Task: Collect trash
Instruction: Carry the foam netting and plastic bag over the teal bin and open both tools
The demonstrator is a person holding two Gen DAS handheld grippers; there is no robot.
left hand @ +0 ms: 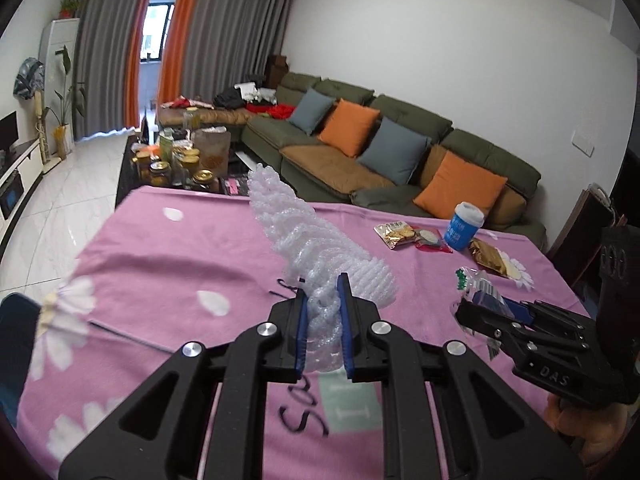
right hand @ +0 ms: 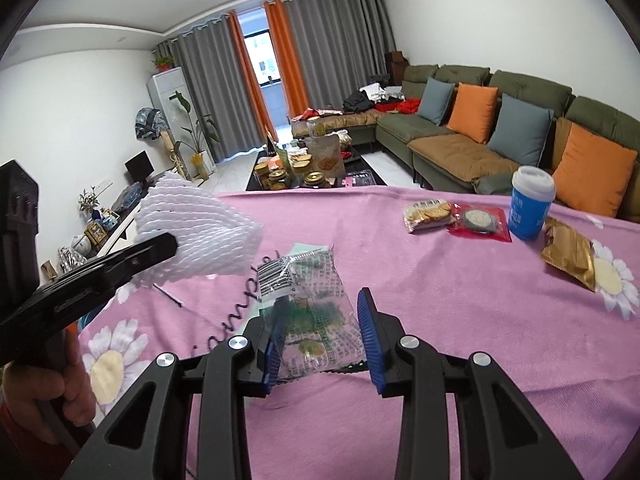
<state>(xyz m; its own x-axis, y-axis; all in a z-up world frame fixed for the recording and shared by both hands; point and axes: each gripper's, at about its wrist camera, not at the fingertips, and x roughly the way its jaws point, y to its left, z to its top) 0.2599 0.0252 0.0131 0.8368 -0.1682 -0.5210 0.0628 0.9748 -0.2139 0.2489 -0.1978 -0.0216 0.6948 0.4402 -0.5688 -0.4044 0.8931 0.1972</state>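
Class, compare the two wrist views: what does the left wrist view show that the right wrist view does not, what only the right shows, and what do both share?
Only the left wrist view: the left gripper shut on the white foam net, seen between its own pads.
Only the right wrist view: the clear plastic wrapper between the right gripper pads, its barcode visible, and the hand holding the left gripper.
Both: the pink tablecloth, blue cup, cracker packet, gold wrapper and green sofa.
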